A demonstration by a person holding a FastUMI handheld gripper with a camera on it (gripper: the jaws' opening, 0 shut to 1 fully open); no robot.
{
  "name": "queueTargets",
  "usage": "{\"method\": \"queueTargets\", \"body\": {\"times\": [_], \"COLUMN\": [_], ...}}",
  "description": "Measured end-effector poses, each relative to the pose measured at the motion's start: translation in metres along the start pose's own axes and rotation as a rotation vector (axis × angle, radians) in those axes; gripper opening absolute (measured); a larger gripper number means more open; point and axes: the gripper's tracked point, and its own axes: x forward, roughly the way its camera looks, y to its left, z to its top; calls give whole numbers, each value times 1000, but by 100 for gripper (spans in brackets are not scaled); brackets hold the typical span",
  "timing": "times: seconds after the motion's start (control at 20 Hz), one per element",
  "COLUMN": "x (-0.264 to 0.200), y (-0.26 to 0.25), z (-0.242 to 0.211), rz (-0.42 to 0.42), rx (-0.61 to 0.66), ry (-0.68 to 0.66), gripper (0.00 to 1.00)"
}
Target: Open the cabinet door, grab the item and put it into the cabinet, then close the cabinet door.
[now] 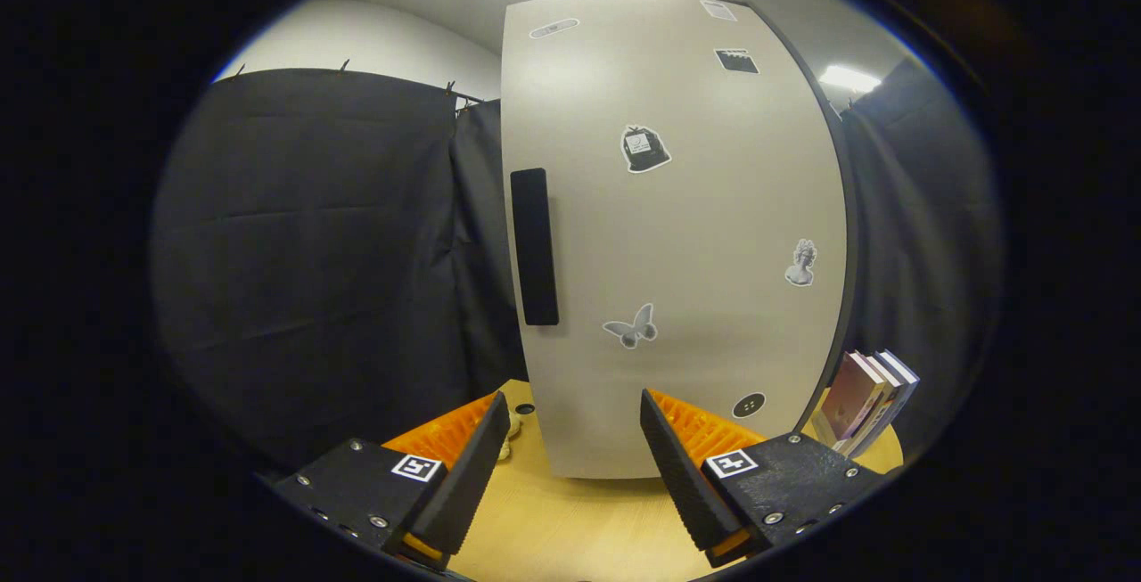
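Wooden tabletop (553, 520) beneath parted, empty jaws, closed cabinet door (677, 234) just ahead of them.

Books (869, 399) upright on wooden table (553, 528) — black cloth wall (312, 252) behind

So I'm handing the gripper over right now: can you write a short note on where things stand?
Gripper: open, holding nothing, fingers aimed at the cabinet door's lower part.
Cabinet door: shut, standing on the wooden table; its dark vertical handle is on the door's left edge, above the left finger.
Books stand right of the cabinet.
A small pale item peeks beside the left finger; unclear what.
Done: nothing visible.
Left: open door, load item, close.
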Motion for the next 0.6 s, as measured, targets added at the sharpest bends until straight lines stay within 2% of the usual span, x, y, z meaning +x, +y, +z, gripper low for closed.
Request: {"method": "queueTargets", "body": {"times": [0.6], "x": [-10], "y": [4], "z": [11], "rz": [-8], "rx": [-16], "ry": [-24], "gripper": [92]}}
